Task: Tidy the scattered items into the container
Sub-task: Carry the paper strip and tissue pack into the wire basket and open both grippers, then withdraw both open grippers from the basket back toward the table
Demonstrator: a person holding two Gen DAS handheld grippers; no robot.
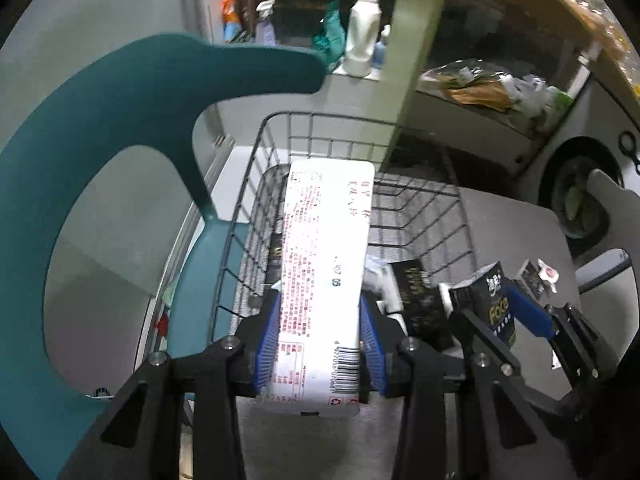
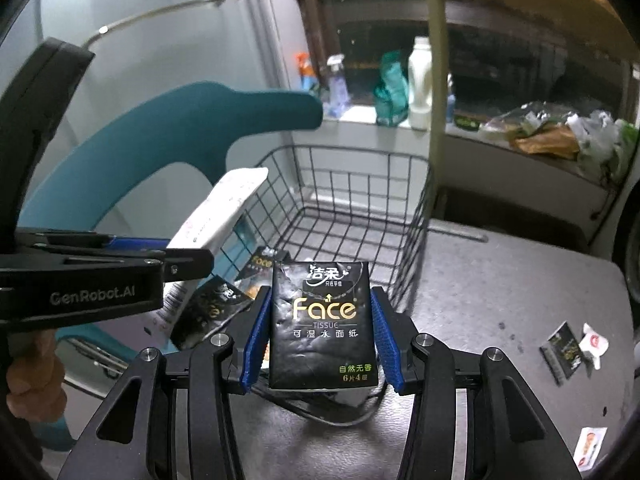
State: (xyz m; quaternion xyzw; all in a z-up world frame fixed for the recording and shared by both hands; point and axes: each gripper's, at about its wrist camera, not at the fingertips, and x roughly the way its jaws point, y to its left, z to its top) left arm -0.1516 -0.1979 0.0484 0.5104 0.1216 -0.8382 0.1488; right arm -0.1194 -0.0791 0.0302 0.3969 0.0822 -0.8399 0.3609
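Note:
My left gripper (image 1: 320, 308) is shut on a long white packet (image 1: 324, 272) with red print, held over the near rim of the black wire basket (image 1: 344, 128). The packet also shows in the right wrist view (image 2: 224, 208), slanting over the basket's left wall. My right gripper (image 2: 320, 312) is shut on a black Face tissue pack (image 2: 322, 324), held upright just in front of the basket (image 2: 360, 200). This pack shows in the left wrist view (image 1: 486, 300). Several black tissue packs (image 2: 260, 264) lie inside the basket.
A teal chair (image 1: 132, 128) stands left of the basket. On the grey table (image 2: 500, 300) to the right lie a small black sachet (image 2: 562, 350), a white creamer cup (image 2: 594, 344) and a small packet (image 2: 590, 446). Bottles (image 2: 418, 84) stand on the far sill.

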